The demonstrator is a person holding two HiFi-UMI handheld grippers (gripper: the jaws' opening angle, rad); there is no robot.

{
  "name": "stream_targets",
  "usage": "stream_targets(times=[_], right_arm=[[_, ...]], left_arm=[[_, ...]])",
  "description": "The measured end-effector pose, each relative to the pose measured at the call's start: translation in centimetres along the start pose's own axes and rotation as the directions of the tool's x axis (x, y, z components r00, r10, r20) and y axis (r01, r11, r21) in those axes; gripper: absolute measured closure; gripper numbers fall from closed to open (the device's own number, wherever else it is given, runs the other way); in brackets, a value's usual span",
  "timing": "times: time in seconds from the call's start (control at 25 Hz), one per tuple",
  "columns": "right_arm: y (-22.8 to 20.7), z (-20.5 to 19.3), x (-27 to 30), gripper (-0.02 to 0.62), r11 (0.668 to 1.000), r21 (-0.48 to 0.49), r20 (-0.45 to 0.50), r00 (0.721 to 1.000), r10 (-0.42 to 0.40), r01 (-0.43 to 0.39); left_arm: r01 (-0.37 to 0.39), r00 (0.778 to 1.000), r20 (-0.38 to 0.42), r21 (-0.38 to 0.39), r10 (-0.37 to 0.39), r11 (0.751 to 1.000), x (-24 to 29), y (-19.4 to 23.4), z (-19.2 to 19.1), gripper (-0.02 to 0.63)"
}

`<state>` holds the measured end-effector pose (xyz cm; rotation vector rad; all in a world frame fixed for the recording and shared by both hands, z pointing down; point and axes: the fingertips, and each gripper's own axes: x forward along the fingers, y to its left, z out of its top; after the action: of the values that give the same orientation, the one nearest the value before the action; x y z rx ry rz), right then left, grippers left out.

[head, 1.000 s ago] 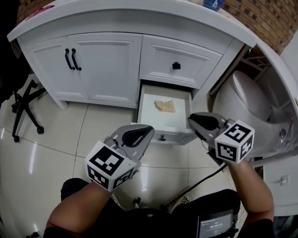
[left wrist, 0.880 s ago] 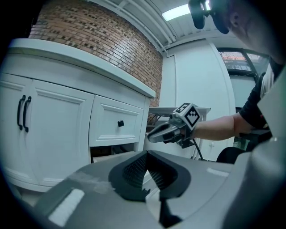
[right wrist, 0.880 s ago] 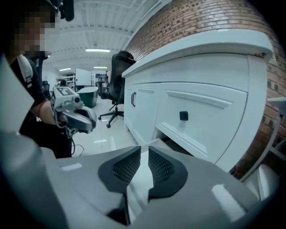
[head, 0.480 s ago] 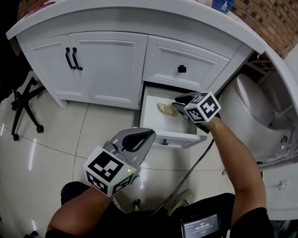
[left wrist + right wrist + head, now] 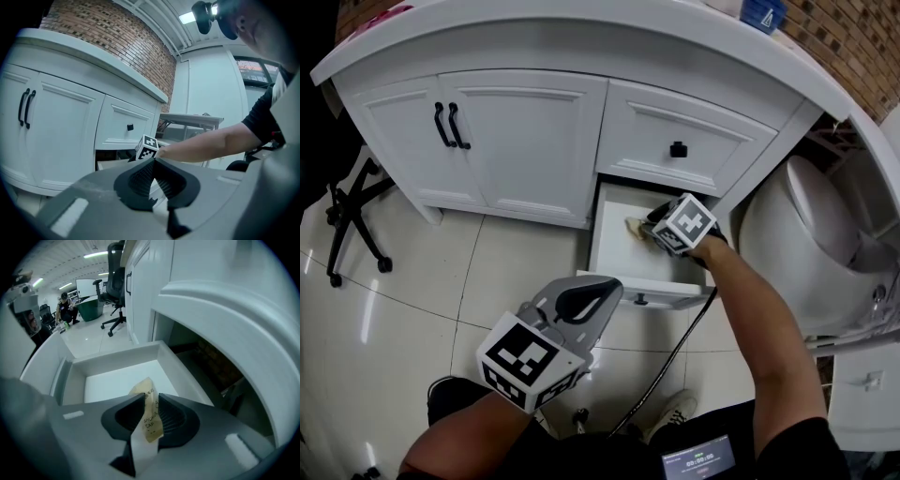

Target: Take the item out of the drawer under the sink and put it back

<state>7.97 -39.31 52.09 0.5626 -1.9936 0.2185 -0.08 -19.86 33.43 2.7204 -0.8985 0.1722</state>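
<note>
Over the open white drawer (image 5: 622,251), right tool (image 5: 649,228) tight on a yellowish packet (image 5: 151,424); left tool (image 5: 153,162) closed, empty.

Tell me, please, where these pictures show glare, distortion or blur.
Head view: the glossy floor carries pale light streaks, and the counter bows from the wide lens. Left gripper view: dark rounded corners, a bright ceiling lamp, the left hand-held gripper soft up close. Right gripper view: same dark rim; print on the packet held in the right hand-held gripper is readable.
</note>
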Motion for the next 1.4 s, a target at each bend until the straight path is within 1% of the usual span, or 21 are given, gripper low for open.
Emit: stream_targets(times=[0.2,0.32,0.52,0.64,0.8,0.96,1.08,1.2,1.32,1.4], right_arm=[[-0.2,-1.2,1.2,0.515,1.0,-0.002,-0.053,0.999,-0.006,0.006],[-0.5,-1.3,1.4,0.52,1.0,0.01,-0.05,0.999,-0.016,0.017],[-1.1,-0.8,0.6,0.577,0.998,0.005,-0.031,0.998,-0.057,0.057],[-1.3,-0.1,-0.6,0.58,0.995,-0.015,-0.009,0.995,-0.096,0.095],[-1.3,1.4,-3.4,0.581,0.99,-0.013,0.038,0.99,-0.138,0.138],[-0.7,2.7,-7.1,0.581,0.985,0.04,0.121,0.978,-0.172,0.169],[1.1,3.7,-11.0,0.583,0.982,0.087,0.218,0.958,-0.184,0.169],[3.9,4.5,-15.1,0.583,0.981,0.139,0.331,0.927,-0.177,0.138],[7.1,4.8,-19.5,0.583,0.979,0.185,0.452,0.877,-0.164,0.088],[9.3,4.3,-22.3,0.583,0.977,0.206,0.517,0.84,-0.162,0.062]], left_arm=[[0.004,1.0,0.002,-0.002,-0.004,1.0,0.0,0.2,0.1,0.601],[0.003,1.0,0.004,-0.002,-0.003,1.0,-0.1,0.2,0.1,0.601],[0.001,1.0,0.0,0.0,-0.001,1.0,-0.1,0.1,0.0,0.601],[-0.005,1.0,0.003,-0.001,0.005,1.0,-0.3,0.1,0.2,0.601],[-0.013,1.0,0.008,0.007,0.013,1.0,-0.6,0.0,0.4,0.601],[-0.022,1.0,0.01,0.027,0.021,0.999,-0.9,-0.2,0.4,0.601],[-0.03,1.0,0.009,0.032,0.03,0.999,-1.3,-0.1,0.3,0.601],[-0.031,0.999,0.023,0.027,0.03,0.999,-1.9,-0.3,0.7,0.601],[-0.033,0.998,0.052,0.029,0.031,0.999,-2.5,-0.7,1.5,0.601],[-0.033,0.997,0.067,0.034,0.031,0.999,-2.8,-1.0,1.9,0.601]])
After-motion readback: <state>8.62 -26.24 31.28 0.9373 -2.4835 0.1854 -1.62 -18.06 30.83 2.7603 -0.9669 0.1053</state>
